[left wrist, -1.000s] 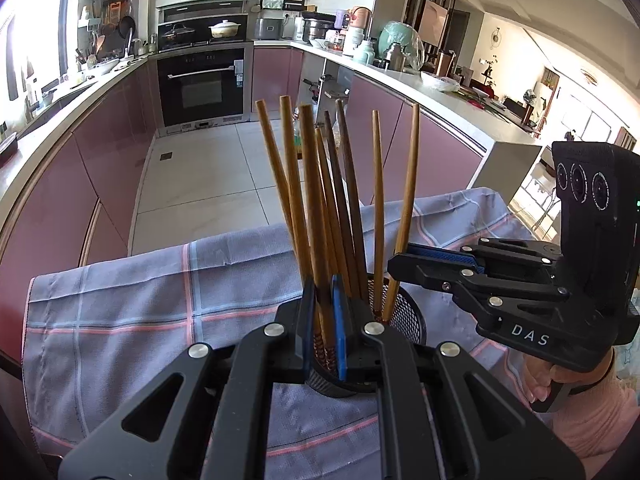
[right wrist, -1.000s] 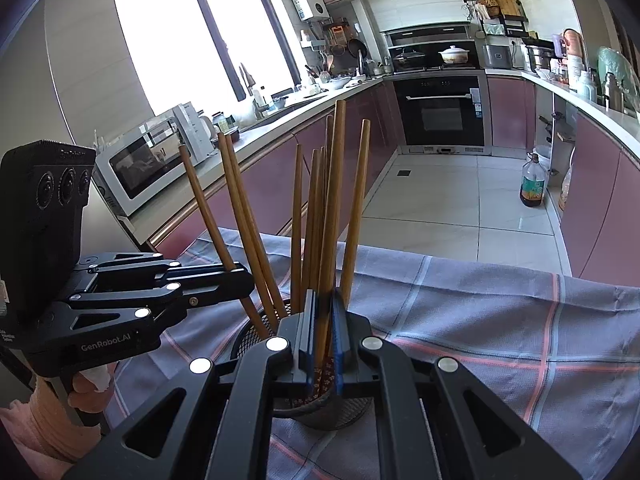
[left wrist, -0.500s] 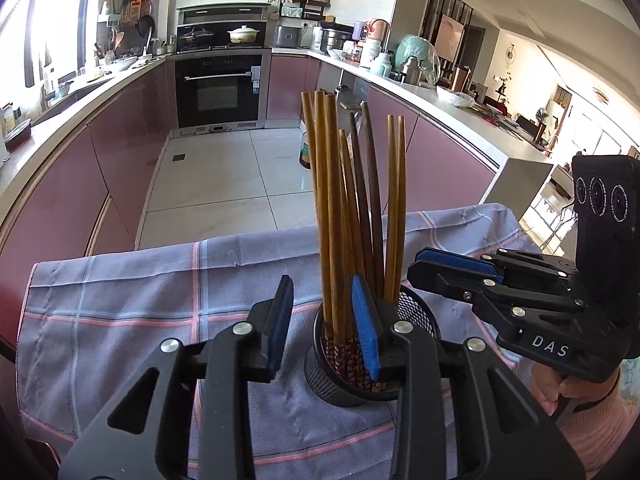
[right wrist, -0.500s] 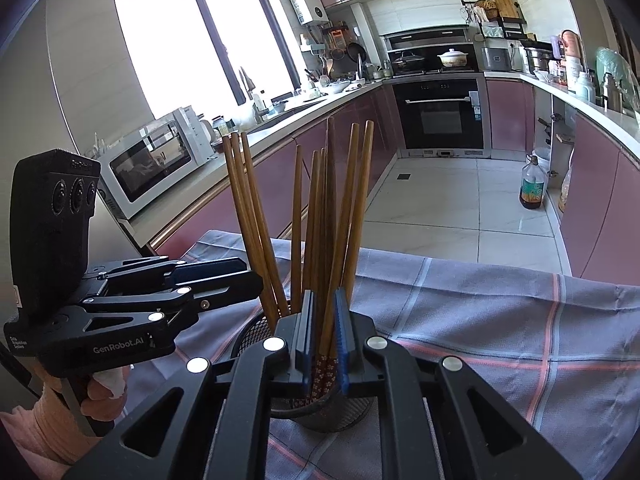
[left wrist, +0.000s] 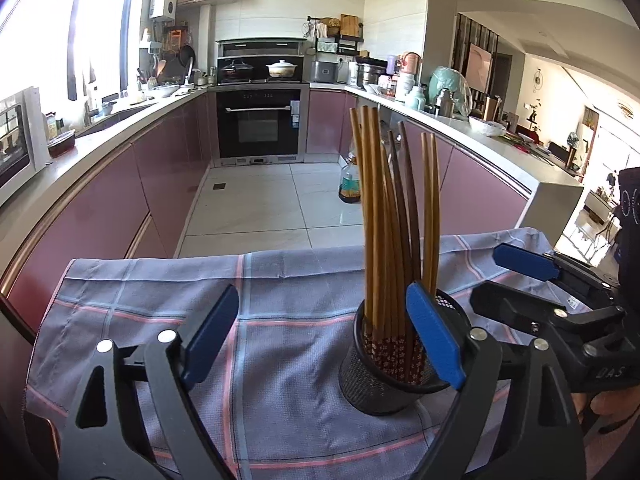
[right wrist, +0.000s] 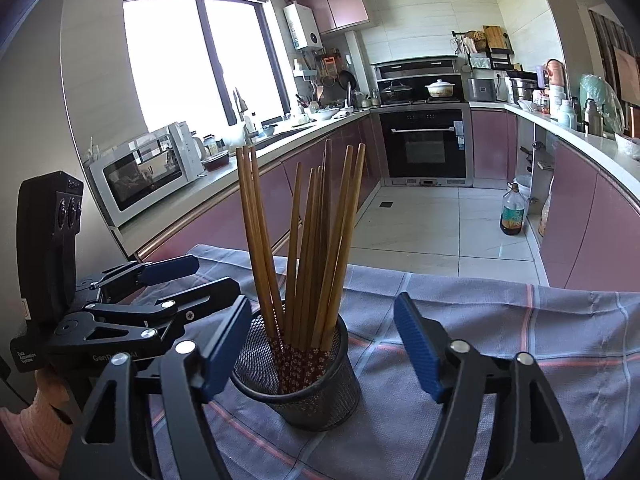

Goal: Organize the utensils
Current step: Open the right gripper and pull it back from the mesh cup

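Note:
A black mesh holder [left wrist: 384,376] stands on a grey-blue checked cloth [left wrist: 260,312] with several wooden chopsticks [left wrist: 384,220] upright in it. My left gripper [left wrist: 322,320] has its jaws opening wide. Its right pad sits in front of the holder's rim and touches no chopstick. The right gripper [left wrist: 486,276] reaches in from the right. In the right wrist view the holder [right wrist: 296,380] and chopsticks [right wrist: 316,232] stand between the opening jaws of my right gripper [right wrist: 322,312], nearer its left pad, with no pad pressing on them. The left gripper [right wrist: 212,276] comes in from the left.
The cloth ends at the table's far edge, with tiled kitchen floor beyond. An oil bottle [right wrist: 512,212] stands on the floor. A microwave [right wrist: 140,176] sits on the left counter. A hand [right wrist: 44,408] holds the left gripper's handle.
Both grippers were shut on chopsticks and have let go, the left first. The chopsticks now stand free and closer together. The left view has shifted, so the holder sits further right.

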`<action>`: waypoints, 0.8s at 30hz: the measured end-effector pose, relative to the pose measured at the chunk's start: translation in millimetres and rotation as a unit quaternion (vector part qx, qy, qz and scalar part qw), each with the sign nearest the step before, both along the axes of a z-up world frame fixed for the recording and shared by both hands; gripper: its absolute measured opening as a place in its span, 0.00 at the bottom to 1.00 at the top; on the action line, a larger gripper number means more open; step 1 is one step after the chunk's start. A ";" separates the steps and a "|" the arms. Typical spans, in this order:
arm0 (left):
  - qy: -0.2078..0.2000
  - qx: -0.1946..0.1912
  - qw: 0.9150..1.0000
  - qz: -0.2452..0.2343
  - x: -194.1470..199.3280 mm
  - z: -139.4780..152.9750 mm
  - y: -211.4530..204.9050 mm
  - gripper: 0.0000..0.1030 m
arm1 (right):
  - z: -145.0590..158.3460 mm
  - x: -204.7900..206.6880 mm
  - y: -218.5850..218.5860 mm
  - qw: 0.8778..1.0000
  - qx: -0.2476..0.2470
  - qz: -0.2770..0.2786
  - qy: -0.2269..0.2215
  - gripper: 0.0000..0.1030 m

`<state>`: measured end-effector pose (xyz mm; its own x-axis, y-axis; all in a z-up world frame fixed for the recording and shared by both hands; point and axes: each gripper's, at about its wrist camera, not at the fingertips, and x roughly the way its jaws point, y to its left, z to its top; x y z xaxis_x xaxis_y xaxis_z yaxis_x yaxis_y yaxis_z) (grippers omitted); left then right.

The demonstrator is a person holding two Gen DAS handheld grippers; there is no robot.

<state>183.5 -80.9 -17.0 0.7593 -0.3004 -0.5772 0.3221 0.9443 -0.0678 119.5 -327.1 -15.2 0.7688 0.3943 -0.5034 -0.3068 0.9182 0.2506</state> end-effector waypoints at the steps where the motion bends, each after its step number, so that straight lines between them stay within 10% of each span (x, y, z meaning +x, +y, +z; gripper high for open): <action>1: -0.002 0.002 1.000 0.005 -0.8 -1.1 1.0 0.89 | -0.2 -1.2 -0.6 1.000 0.000 -0.004 -0.002 0.77; 18: 0.028 -0.052 0.996 0.067 1.5 -4.3 35.9 0.93 | 1.6 -23.7 -1.3 0.999 0.004 -0.008 -0.045 0.83; 24: 0.000 -0.010 0.997 0.081 -13.6 -9.3 34.6 0.94 | -13.4 -28.0 -4.9 0.999 0.003 -0.014 -0.034 0.85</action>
<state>169.9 -46.3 -26.2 0.7988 -0.1850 -0.5725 0.1646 0.9824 -0.0878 91.5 -332.0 -28.6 0.8118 0.3748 -0.4477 -0.2975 0.9253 0.2351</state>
